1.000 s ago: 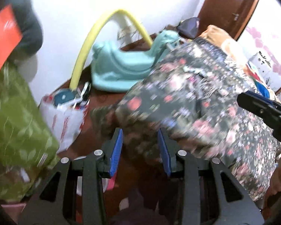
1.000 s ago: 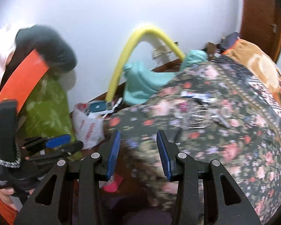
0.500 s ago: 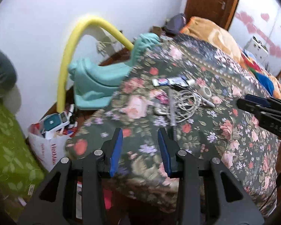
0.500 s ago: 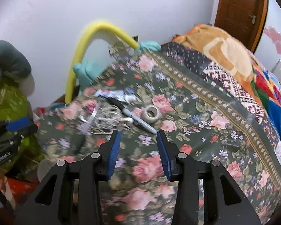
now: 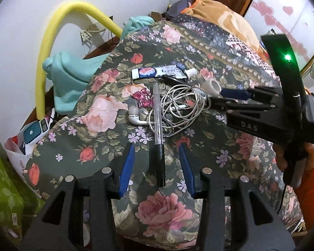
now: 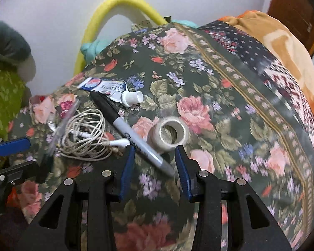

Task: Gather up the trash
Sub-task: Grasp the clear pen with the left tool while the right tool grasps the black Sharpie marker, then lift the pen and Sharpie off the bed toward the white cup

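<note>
On the flowered bedspread (image 5: 106, 113) lies a small heap. It holds a clear pen with a black cap (image 5: 157, 125), tangled white earphones (image 5: 182, 108), a toothpaste tube (image 5: 157, 72), a pink wrapper (image 5: 144, 98) and a tape roll (image 6: 169, 135). My left gripper (image 5: 156, 146) hovers over the pen's black end, jaws opening, pads clear of it on both sides. My right gripper (image 6: 154, 148) stands open above a black-and-grey marker (image 6: 131, 129), next to the tape roll. Each gripper shows in the other's view: the right (image 5: 221, 98) and the left (image 6: 16, 156).
A yellow foam tube (image 5: 52, 41) and a teal rocking toy (image 5: 69, 73) stand by the wall beyond the bed's corner. A white bag (image 5: 21, 146) of packaging sits on the floor, green fabric (image 5: 0, 188) beside it. An orange blanket (image 6: 282, 41) covers the far bed.
Both views have swung from the wall and floor onto the bed and sunk toward the heap. The left jaws stand slightly wider; the right jaws are unchanged.
</note>
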{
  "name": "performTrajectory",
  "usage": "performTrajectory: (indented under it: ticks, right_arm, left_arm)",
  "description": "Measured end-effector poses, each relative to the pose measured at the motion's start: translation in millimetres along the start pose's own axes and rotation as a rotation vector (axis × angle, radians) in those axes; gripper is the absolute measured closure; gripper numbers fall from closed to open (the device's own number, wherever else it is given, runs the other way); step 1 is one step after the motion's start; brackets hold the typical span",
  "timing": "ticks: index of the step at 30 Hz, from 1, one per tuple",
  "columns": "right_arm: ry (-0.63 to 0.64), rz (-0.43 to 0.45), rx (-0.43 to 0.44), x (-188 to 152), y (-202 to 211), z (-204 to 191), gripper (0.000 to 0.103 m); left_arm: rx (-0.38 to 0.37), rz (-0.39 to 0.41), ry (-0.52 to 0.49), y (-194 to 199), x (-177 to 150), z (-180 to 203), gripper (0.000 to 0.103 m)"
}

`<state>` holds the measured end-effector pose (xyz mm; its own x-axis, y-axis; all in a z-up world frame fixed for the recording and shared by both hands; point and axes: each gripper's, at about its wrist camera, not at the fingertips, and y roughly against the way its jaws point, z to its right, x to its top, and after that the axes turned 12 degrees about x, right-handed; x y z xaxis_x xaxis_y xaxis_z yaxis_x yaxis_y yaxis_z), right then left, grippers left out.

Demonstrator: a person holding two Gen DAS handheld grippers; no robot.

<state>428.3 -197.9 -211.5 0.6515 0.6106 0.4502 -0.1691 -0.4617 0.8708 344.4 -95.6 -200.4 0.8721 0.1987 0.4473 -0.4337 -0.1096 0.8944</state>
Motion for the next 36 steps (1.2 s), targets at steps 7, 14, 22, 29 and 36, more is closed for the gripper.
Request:
performTrajectory:
  ticks: [7, 14, 22, 29, 36]
  right_arm:
    - [0.057, -0.007, 0.014, -2, -2, -1, 0.066]
    - [0.001, -0.028, 0.097, -16, -1, 10, 0.091]
    - [-0.101, -0.034, 0.180, -41, 30, 17, 0.093]
    - [-0.103, -0.085, 0.211, -59, 41, 10, 0.093]
    - [-0.158, -0.047, 0.183, -40, 24, 16, 0.086]
  left_arm:
    - [-0.004, -0.054, -0.001, -18, -1, 5, 0.077]
    - [0.001, -0.072, 0.012, -20, -3, 4, 0.094]
    - [-0.018, -0.067, -0.017, -11, -11, 6, 0.094]
    - [-0.026, -0.072, -0.009, -13, -13, 5, 0.094]
    - [-0.040, -0.081, -0.005, -18, -14, 4, 0.094]
